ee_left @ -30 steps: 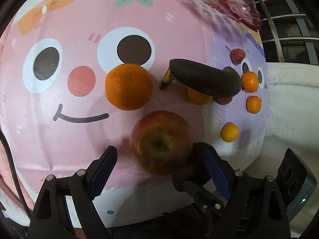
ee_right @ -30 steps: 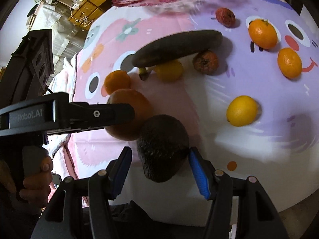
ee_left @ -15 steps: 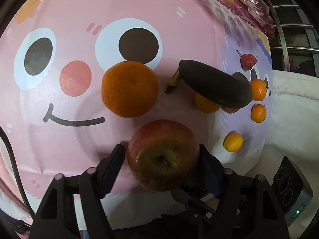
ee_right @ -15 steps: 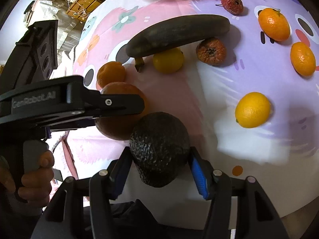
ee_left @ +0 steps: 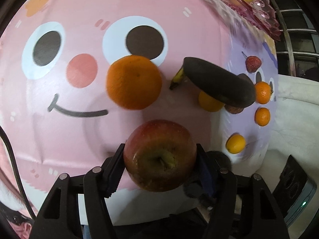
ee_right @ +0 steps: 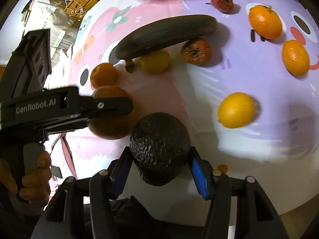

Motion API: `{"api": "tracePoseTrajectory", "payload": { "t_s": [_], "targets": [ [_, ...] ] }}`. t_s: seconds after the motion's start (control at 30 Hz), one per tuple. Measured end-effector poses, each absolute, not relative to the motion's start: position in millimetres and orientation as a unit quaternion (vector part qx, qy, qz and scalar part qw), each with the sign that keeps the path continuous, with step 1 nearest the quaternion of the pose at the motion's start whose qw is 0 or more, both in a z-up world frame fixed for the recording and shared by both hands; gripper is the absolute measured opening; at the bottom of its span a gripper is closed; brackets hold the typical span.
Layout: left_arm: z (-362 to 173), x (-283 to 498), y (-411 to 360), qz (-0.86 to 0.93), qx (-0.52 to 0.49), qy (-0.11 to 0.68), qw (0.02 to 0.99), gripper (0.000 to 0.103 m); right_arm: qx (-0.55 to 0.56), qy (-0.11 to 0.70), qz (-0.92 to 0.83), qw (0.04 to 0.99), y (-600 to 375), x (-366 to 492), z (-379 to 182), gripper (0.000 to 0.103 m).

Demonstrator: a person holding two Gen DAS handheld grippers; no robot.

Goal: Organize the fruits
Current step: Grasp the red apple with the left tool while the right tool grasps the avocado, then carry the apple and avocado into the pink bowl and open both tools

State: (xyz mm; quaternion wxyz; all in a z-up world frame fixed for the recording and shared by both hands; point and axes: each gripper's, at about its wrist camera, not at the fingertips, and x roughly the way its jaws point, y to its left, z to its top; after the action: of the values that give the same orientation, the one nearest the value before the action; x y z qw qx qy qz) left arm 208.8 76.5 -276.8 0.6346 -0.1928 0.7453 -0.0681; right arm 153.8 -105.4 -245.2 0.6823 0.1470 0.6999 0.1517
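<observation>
A red apple (ee_left: 159,155) is clamped between the two pads of the left gripper (ee_left: 159,159), stem end toward the camera, above the near edge of the pink cartoon-face tablecloth (ee_left: 59,135); a dark, pebbled avocado (ee_right: 159,151) is gripped likewise by the right gripper (ee_right: 159,159), just to the right of the apple and over the same near edge of the cloth. Beyond the apple, a large orange (ee_left: 133,82) is seen lying on the cloth, partly over the printed eye; right of the orange, a blackened banana (ee_left: 217,83) is propped across a yellow citrus fruit (ee_left: 209,103) and a brownish mandarin (ee_right: 196,50), its stem pointing toward the orange. Further right of the banana, on the purple part of the cloth, two small mandarins (ee_left: 263,92) (ee_left: 262,116) are laid one behind the other; a small yellow-orange fruit (ee_left: 235,143) is set nearer the cloth's edge, and a red lychee-like fruit (ee_left: 253,63) lies beyond them. At the far edge of the cloth, behind the banana, a pink dish (ee_left: 255,10) holding a yellow fruit is partly shown.
</observation>
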Motion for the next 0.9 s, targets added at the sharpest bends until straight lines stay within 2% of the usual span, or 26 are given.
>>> {"api": "tracePoseTrajectory", "payload": {
  "t_s": [0.23,0.9],
  "targets": [
    [-249,202,87,-0.040,-0.199,0.731,0.651,0.064,0.134,0.684,0.167,0.698,-116,164,-221,0.057],
    [-96,241,89,-0.027,-0.192,0.615,0.764,0.064,0.115,0.584,0.228,0.770,-149,225,-104,0.057]
  ]
}}
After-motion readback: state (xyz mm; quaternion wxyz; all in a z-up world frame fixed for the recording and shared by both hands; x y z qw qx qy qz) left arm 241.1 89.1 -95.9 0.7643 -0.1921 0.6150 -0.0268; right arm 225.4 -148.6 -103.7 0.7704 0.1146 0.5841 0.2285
